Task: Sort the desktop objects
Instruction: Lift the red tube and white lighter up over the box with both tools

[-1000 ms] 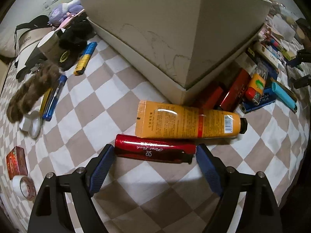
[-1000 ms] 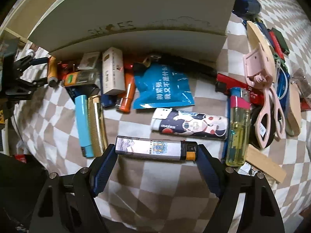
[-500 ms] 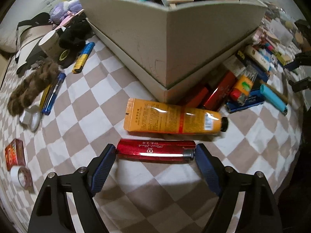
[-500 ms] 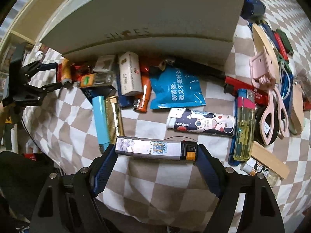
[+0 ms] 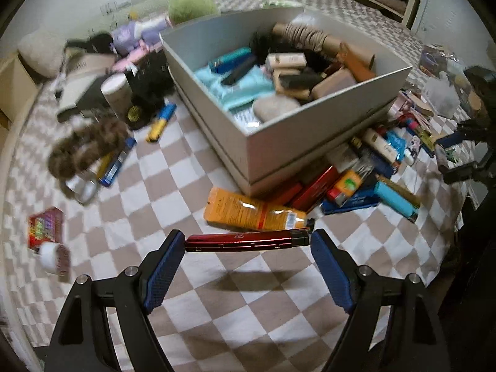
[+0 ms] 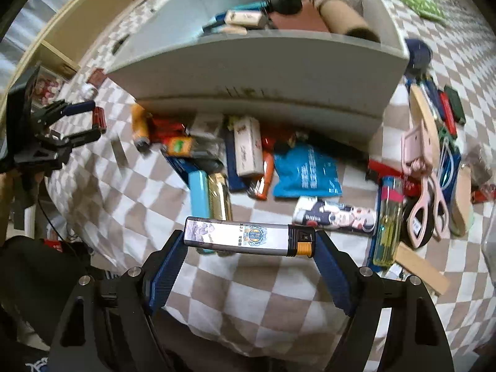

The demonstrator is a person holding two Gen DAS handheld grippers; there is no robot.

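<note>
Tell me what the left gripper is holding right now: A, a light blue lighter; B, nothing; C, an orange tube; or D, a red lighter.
D: the red lighter is clamped end to end between the left gripper fingers, lifted above the checkered cloth, with its shadow below.

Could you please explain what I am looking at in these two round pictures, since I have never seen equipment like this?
There is no robot here. A person carries a hand-held two-finger tool in each hand, and each tool has a wide-angle camera looking forward along its blue-padded fingers, hence the round, bent pictures.

In the left view, the left tool grips a red lighter end to end. In the right view, the right tool grips a silver printed lighter the same way; the left tool also shows at that picture's left edge.

Both hover above a checkered cloth strewn with small things: an orange tube, a blue packet, pink scissors. The grey box behind already holds many items.
</note>
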